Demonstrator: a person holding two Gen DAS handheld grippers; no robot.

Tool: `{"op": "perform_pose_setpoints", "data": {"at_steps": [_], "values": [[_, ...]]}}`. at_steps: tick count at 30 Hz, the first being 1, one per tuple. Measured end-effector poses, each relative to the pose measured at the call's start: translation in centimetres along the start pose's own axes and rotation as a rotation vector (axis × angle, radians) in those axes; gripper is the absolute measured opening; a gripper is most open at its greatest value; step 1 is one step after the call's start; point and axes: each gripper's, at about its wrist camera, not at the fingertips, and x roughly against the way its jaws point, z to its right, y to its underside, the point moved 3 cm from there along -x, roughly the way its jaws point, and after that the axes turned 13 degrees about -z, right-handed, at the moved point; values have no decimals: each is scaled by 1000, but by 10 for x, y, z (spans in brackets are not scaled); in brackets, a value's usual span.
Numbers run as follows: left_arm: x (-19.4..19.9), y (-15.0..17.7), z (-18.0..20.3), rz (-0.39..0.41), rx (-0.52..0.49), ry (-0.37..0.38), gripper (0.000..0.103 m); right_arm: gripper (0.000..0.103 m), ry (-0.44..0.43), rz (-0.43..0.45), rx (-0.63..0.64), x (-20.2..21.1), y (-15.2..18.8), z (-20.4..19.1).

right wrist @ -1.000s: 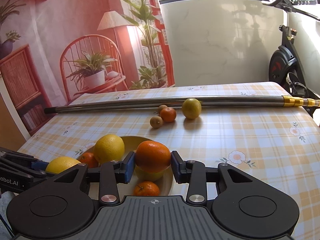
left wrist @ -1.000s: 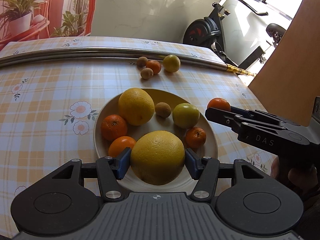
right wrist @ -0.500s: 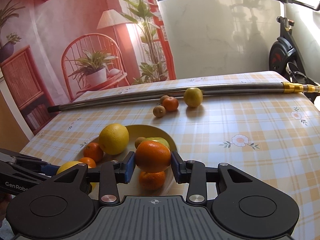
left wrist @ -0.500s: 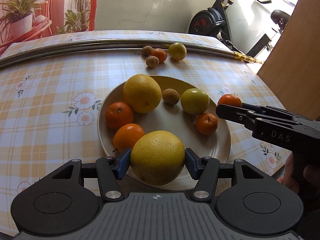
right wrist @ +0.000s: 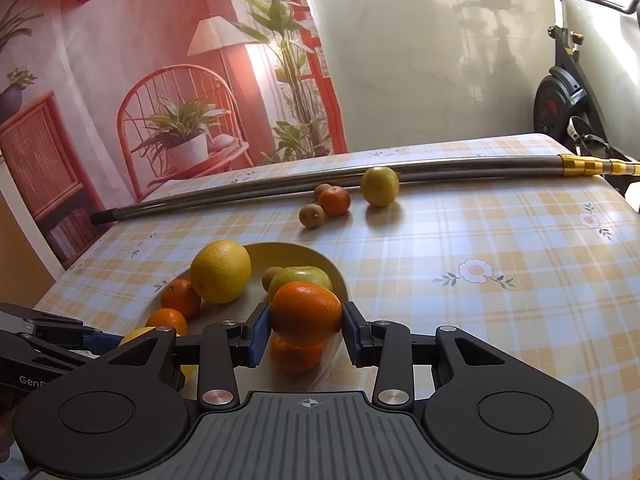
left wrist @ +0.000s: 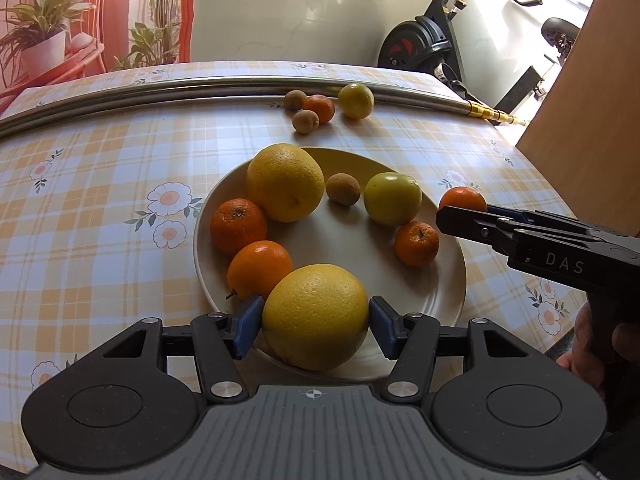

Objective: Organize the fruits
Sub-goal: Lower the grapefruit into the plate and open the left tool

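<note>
Left gripper (left wrist: 316, 320): fingers closed on a big yellow grapefruit (left wrist: 316, 316), blue pads on its sides at the widest girth. Fruit sat over the near rim of the plate (left wrist: 452, 280); couldn't tell whether it rested on the plate or hung just above.

Right gripper (right wrist: 306, 330): fingers closed on an orange (right wrist: 306, 312), also gripped at the equator, held above the plate's right edge with a small mandarin (right wrist: 296, 354) directly below the fingers.

Ahead of the left fingers, on the plate: second grapefruit (left wrist: 285, 182), two oranges to the left, a brown kiwi-like fruit (left wrist: 343, 189), a green-yellow apple (left wrist: 393, 199). Further ahead, four loose fruits on the counter (left wrist: 100, 168) lay against a metal pole (left wrist: 160, 86).

Handling, my read:
- Grapefruit looked heavy and near the limit of the finger span. Rind is firm but dimpled and waxy, so it could slip if tilted. Keep the grip on the widest line and keep it level.
- Orange is lighter, firm, with a slightly giving skin. Equator grip is fine; no need to squeeze hard.
- Both round, so they'll likely roll on release. Set them down against neighbours or the plate's centre, not the rim.
</note>
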Motion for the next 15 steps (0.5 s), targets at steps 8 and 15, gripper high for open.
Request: {"op": "perform_pose_setpoints", "data": {"at_steps": [8,15], "values": [[15,1,-3,80,4,-4,62,35,-2,-4,-5,-2,0,1],[28,-2,-5,170,21,-20,62,35,2,1,5,-2,-5,-2]]}}
